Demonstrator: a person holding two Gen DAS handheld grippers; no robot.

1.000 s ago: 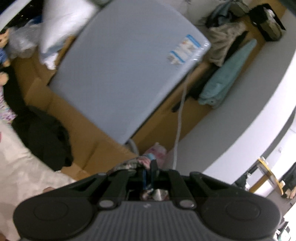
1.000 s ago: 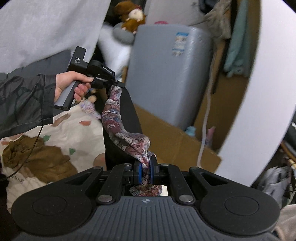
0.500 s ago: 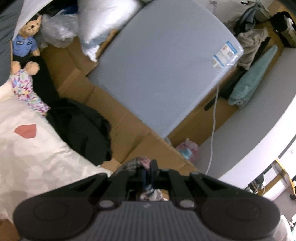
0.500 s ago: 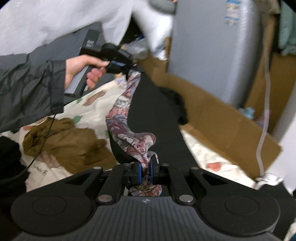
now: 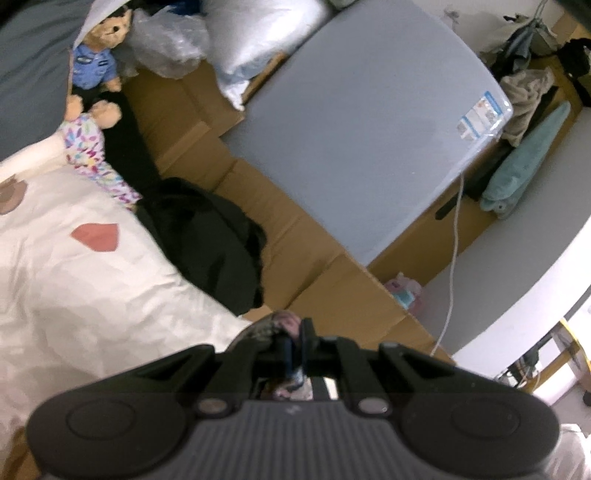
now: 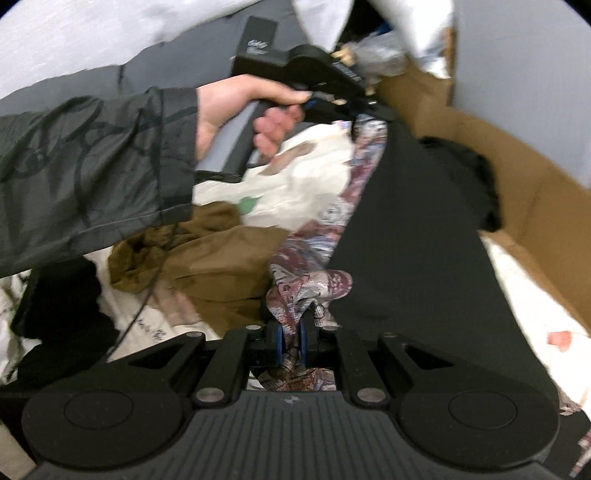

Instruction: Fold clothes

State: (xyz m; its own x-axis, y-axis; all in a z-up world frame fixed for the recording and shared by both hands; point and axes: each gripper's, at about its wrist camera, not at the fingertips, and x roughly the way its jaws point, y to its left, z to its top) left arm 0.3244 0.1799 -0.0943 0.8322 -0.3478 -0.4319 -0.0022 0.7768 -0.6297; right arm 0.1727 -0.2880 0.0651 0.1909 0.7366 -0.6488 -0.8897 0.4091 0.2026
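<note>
I see a grey mattress lying on flattened cardboard, with a white cable hanging off its labelled corner and a teal towel just beyond that corner. At the mattress's far end sit a white pillow and crumpled clear plastic, and past those a teddy bear in a blue shirt.

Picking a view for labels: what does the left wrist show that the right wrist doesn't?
Left wrist only: teddy bear, grey mattress, white cable.
Right wrist only: the hand on the left gripper, brown garment, the patterned garment's span between grippers.
Both: a gripper shut on that garment, cardboard, black clothing.
</note>
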